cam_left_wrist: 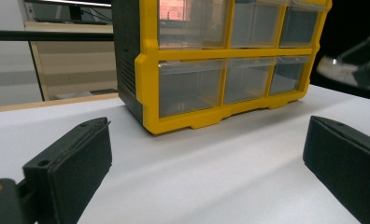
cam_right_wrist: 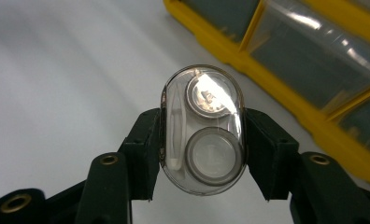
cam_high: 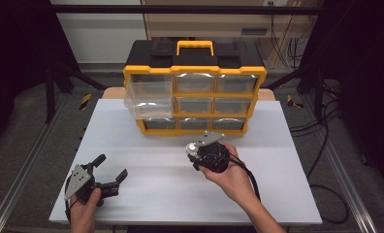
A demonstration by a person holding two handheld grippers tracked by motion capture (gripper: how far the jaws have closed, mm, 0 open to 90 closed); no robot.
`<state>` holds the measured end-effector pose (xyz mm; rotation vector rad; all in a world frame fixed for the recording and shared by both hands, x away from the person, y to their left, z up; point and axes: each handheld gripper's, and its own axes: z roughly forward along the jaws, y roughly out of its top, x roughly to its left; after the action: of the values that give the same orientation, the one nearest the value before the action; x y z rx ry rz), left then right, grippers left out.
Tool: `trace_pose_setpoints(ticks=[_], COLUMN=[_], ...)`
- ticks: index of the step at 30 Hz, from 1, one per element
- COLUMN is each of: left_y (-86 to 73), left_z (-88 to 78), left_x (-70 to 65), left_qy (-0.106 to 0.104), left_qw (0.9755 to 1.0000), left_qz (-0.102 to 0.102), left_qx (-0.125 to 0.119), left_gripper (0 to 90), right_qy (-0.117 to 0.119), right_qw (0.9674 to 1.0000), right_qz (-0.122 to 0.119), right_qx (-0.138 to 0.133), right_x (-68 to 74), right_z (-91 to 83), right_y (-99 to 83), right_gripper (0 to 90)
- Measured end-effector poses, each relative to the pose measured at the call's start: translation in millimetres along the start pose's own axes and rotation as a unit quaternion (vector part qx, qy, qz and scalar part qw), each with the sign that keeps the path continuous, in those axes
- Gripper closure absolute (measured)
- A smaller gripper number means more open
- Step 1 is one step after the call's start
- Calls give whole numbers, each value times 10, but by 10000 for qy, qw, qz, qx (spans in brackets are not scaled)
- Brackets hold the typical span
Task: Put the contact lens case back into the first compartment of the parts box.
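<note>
The right gripper point(cam_right_wrist: 202, 135) is clamped on a clear oval case point(cam_right_wrist: 202, 128) holding two round lenses, its long axis running along the jaws, pointing away from the hand. The right gripper view shows those contents; the high view gives just a pale glint near the yellow drawer cabinet point(cam_high: 195, 92). The left gripper point(cam_high: 111, 171), jaws spread wide and holding nothing, rests at the near left of the white table point(cam_high: 287, 194).

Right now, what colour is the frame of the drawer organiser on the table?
Yellow, with a black top and sides; the drawer organiser frame shows best in the high view.
</note>
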<state>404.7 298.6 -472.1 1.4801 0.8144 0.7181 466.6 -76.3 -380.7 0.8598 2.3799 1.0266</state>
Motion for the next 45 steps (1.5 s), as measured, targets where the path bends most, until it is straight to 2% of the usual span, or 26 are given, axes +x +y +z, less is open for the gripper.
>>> trace_pose_setpoints(ticks=[17, 24, 35, 45], left_y=[2, 2, 2, 2], left_z=[-8, -8, -8, -6], left_x=[8, 6, 7, 4], left_qy=[18, 20, 19, 21], left_qw=[10000, 10000, 10000, 10000], left_qz=[3, 9, 7, 21], left_qx=[-4, -5, -8, 0], left_gripper=[10, 10, 10, 9], right_qy=[-263, -334, -406, -338], right_qw=[9979, 9962, 9922, 9889], right_qz=[-155, -98, -37, 169], right_qx=[-564, -804, -1175, -1436], right_x=[-243, -343, -398, -450], right_z=[-464, -611, -791, -886], right_y=[520, 688, 942, 1156], right_gripper=[491, 492, 492, 492])
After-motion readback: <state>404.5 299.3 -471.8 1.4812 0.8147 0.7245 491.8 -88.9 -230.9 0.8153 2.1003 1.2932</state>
